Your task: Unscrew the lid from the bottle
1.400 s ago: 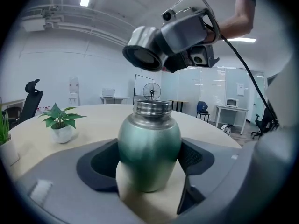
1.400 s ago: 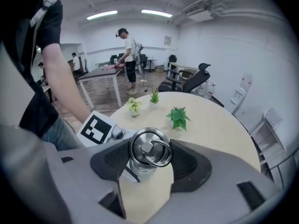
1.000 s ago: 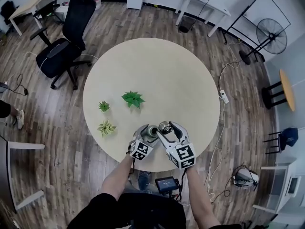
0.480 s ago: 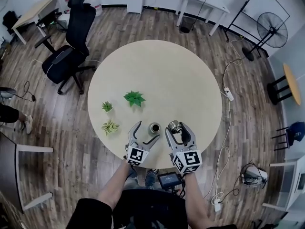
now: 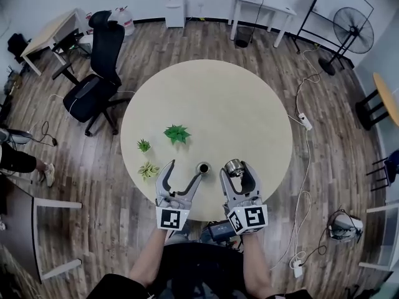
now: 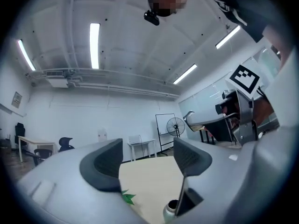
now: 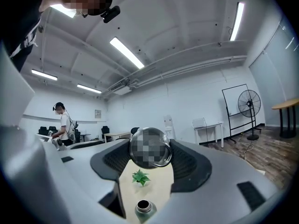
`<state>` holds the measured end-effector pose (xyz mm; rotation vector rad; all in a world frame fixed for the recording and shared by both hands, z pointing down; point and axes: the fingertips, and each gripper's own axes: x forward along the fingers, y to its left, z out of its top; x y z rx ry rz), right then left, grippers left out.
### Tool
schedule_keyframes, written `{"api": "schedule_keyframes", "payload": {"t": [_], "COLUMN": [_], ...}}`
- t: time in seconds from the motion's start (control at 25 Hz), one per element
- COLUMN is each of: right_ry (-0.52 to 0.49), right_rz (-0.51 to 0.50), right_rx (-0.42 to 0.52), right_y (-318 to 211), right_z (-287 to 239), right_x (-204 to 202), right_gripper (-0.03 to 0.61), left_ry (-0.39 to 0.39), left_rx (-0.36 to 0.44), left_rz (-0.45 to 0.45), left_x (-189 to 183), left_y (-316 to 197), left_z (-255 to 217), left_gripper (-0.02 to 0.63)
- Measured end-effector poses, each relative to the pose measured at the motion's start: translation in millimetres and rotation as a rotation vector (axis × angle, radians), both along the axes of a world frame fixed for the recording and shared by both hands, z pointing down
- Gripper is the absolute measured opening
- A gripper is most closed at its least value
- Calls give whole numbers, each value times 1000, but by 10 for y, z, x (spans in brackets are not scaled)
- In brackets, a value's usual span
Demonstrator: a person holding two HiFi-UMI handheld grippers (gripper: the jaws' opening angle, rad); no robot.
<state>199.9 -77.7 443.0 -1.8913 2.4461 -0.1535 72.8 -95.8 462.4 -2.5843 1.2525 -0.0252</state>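
Beige round table (image 5: 218, 98), bare across its far and right parts, with three small plants (image 5: 177, 133) at left. We see the open bottle (image 5: 203, 167) upright close to the near edge, between both grippers. The right gripper (image 5: 239, 169) clamps what looks like the metal lid (image 5: 234, 166). The left gripper (image 5: 185, 170) has wide jaws that have just been closing, with nothing between them. A second ago it surrounded the bottle; both have since drawn back.

Grey left gripper (image 5: 186, 169) and right gripper (image 5: 239, 167) bear black-and-white marker cubes (image 5: 174, 218) (image 5: 247, 218).
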Motion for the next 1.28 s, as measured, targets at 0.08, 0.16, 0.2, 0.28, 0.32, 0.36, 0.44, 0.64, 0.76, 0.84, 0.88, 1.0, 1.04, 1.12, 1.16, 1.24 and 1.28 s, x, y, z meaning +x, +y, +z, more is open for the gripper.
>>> {"api": "schedule_keyframes", "payload": {"t": [0.08,0.16,0.2,0.28,0.32,0.36,0.44,0.64,0.76,0.84,0.88,1.0,1.04,1.12,1.16,1.24,1.28], "right_ry": [-6,-16,-19,-25,-32,-37,-38,-11,-8,-8,-6,2,3,7,10,15,16], "right_rz": [9,24,32,47,52,57,64,74,74,77,79,83,85,87,88,87,86], "right_rx": [26,44,52,66,70,74,82,86,74,72,72,75,76,78,78,80,81], "right_y": [46,84,101,127,134,138,138,114,111,111,109,106,109,116,119,125,128], "right_z": [-83,-136,-158,-200,-218,-235,-264,-292,-275,-274,-275,-276,-278,-292,-300,-316,-322], "right_x": [5,17,23,32,33,29,20,11,-4,-3,0,18,25,36,38,34,30], "right_gripper": [265,265,265,265,265,265,265,265,264,264,264,264,264,264,265,264,264], "left_ry": [5,73,120,147,146,147,153,155,154,146,144,157,162,163,163,158,157], "left_rx": [-7,-6,-5,-1,-5,-9,-6,-25,-30,-27,-30,-28,-26,-28,-29,-26,-24], "left_rz": [-22,-54,-70,-90,-95,-96,-91,-92,-94,-94,-93,-92,-91,-91,-90,-88,-86], "left_x": [-35,-84,-109,-152,-173,-190,-208,-196,-213,-228,-233,-243,-244,-244,-242,-237,-235], "left_y": [53,91,105,121,124,125,125,103,78,63,57,42,43,46,47,53,57], "left_z": [-124,-282,-362,-454,-473,-491,-536,-536,-508,-505,-499,-500,-503,-502,-506,-520,-525], "left_gripper": [285,190,147,62,2,2,2,0,0,0,0,0,0,0,0,0,0]}}
